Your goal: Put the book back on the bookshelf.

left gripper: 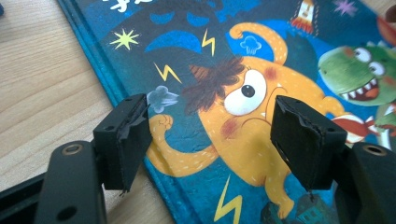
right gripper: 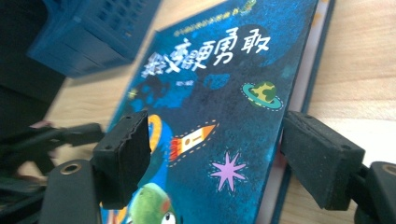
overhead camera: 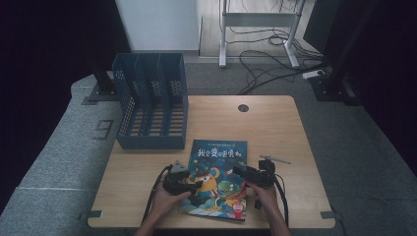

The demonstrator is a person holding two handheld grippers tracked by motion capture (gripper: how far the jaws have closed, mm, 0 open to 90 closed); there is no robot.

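books: 1 (overhead camera: pixel 218 177) — file racks: 1 (overhead camera: pixel 150 101) — tongs: 2 (overhead camera: pixel 196 186) (overhead camera: pixel 238 169) — tables: 1 (overhead camera: pixel 285 132)

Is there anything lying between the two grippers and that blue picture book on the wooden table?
Nothing visible does. The left gripper and right gripper both hang open right over the blue picture book, its cover bare beneath them.

Black grippers (overhead camera: pixel 196 186), 2 notched black fingers (left gripper: pixel 122 140), trailing cables.

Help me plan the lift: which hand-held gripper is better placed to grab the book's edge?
Probably the right hand-held gripper: its open jaws straddle the book's page edge.
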